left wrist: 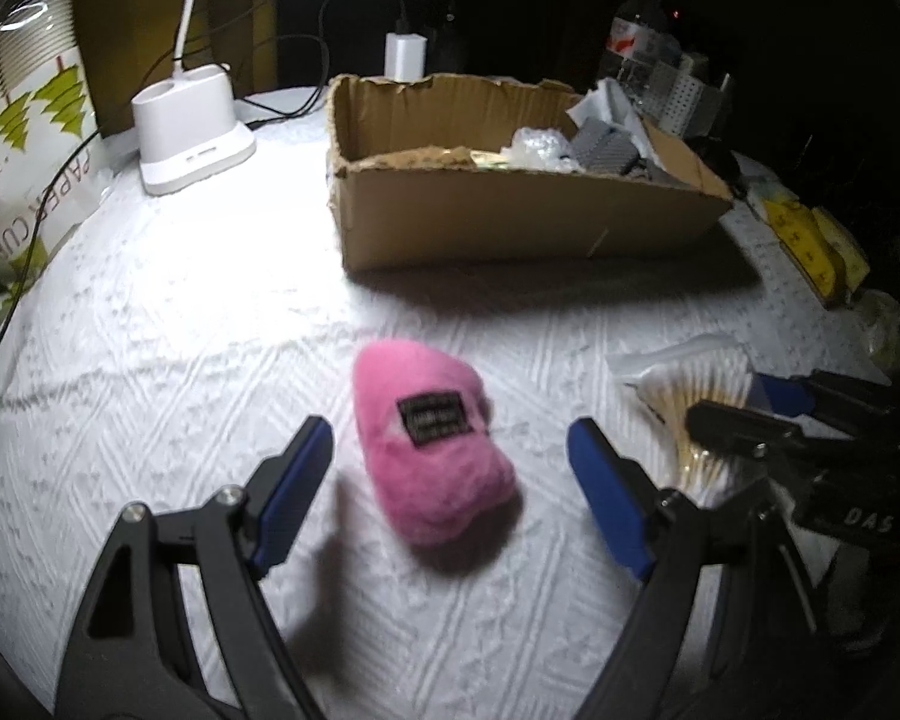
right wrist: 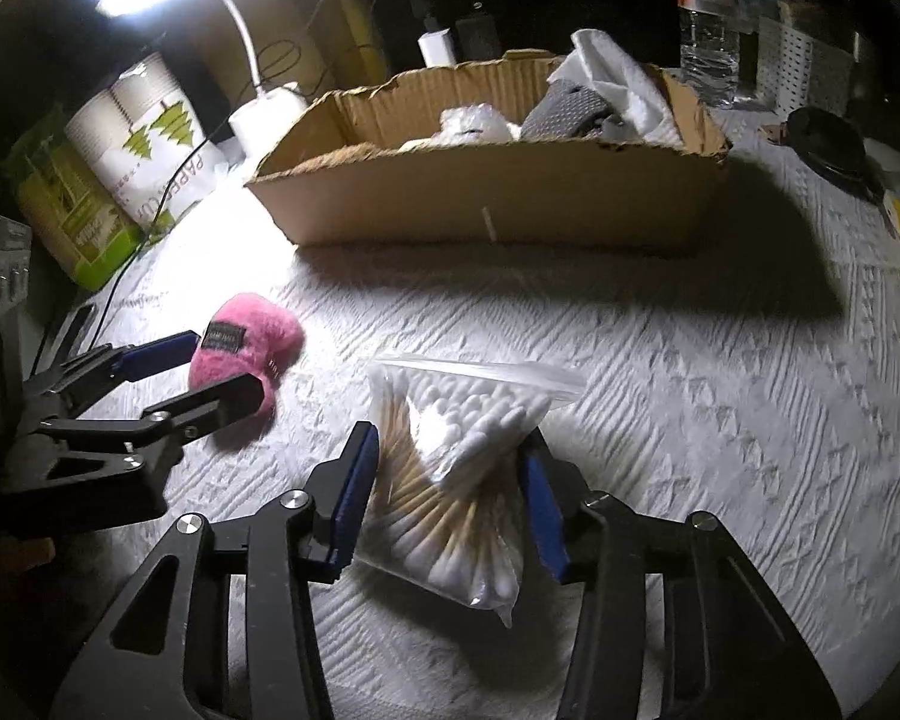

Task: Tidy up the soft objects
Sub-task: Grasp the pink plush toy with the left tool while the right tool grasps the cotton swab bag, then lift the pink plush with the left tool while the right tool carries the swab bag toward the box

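Left wrist view
Left gripper (left wrist: 450, 456): jaws wide, straddling the pink plush toy (left wrist: 435, 450) without touching.
Room: bare quilted cloth (left wrist: 180, 330) reaches the cardboard box (left wrist: 510, 210).

Right wrist view
Right gripper (right wrist: 450, 468): pads pressed on the bag of cotton swabs (right wrist: 456, 474).
Surface: white cloth, lamp-lit left, box shadow right.

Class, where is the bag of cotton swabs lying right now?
In the right wrist view, the bag of cotton swabs lies on the white tablecloth between the right gripper fingers, right of the pink plush toy.
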A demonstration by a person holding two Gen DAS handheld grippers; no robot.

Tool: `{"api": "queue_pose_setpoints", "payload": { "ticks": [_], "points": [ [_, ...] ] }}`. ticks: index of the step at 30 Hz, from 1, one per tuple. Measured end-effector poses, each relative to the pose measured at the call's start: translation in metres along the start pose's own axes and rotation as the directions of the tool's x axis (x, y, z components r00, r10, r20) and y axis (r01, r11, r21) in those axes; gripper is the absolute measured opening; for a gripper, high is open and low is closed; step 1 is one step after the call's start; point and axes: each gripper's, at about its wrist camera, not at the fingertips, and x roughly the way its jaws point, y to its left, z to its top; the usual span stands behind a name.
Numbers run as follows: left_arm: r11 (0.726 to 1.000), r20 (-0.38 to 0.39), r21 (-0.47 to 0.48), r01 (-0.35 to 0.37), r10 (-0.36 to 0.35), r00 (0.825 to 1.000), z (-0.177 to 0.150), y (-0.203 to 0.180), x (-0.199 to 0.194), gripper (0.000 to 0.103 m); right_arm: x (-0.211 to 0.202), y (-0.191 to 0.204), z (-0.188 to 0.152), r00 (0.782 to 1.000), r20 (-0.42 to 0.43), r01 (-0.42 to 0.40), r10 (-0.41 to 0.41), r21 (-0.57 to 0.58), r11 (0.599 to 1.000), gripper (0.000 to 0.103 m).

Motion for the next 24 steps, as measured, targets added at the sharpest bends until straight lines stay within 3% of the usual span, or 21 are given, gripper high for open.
{"api": "queue_pose_setpoints", "payload": {
  "ticks": [1,3,5,10,24],
  "points": [
    [1.000,-0.003,0.001,-0.003,0.003,1.000,0.002,0.000,0.002,0.081,-0.001,-0.002,0.002,1.000,0.004,0.000,0.000,0.001,1.000,0.047],
    [1.000,-0.016,0.005,-0.003,0.003,1.000,0.005,0.000,0.008,0.071,-0.004,-0.008,0.005,1.000,0.011,-0.002,0.002,0.007,1.000,0.045],
    [1.000,-0.037,0.012,-0.005,0.005,0.999,0.006,0.000,0.014,0.054,-0.006,-0.013,0.008,1.000,0.019,-0.004,0.003,0.013,1.000,0.044],
    [1.000,-0.045,0.025,-0.012,0.013,0.999,0.007,0.000,0.018,0.042,-0.006,-0.021,0.011,1.000,0.023,-0.007,0.007,0.010,1.000,0.039],
    [0.999,0.017,0.025,0.026,-0.026,1.000,0.027,-0.008,-0.007,0.040,-0.022,-0.018,0.025,0.997,0.070,-0.036,0.036,-0.011,0.999,0.030]
  ]
}}
